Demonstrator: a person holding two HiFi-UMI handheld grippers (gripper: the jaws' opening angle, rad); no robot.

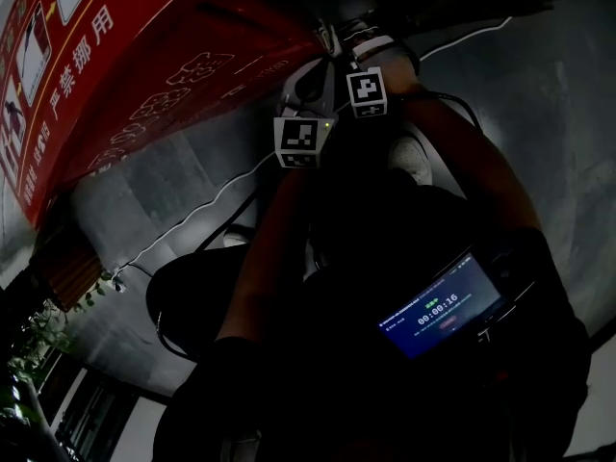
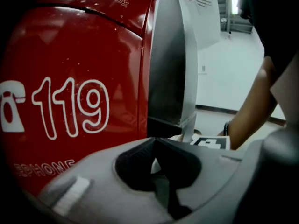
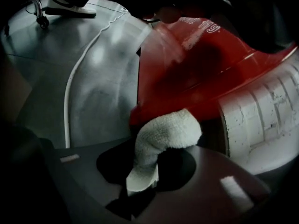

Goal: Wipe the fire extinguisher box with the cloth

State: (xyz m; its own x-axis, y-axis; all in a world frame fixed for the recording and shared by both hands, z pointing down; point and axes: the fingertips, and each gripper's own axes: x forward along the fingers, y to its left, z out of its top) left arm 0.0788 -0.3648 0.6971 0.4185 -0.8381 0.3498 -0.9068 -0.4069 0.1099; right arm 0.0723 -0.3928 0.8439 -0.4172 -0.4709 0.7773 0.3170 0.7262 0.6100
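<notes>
The red fire extinguisher box (image 2: 70, 78) carries a white "119" and fills the left of the left gripper view. In the head view the box (image 1: 144, 56) sits at the upper left. My right gripper (image 3: 145, 169) is shut on a white cloth (image 3: 166, 133), whose bunched end presses against the box's lower corner (image 3: 187, 78). My left gripper (image 2: 154, 143) hangs just in front of the box's face, its jaws shut with nothing between them. Both marker cubes, left (image 1: 298, 141) and right (image 1: 366, 92), show close together beside the box.
A grey panel (image 2: 170, 64) stands against the box's right side. A white cable (image 3: 74, 78) runs over the grey floor. A white brick wall (image 3: 261, 111) lies behind the box. A lit timer screen (image 1: 441, 306) sits near my chest. Leaves (image 1: 38, 345) show at the lower left.
</notes>
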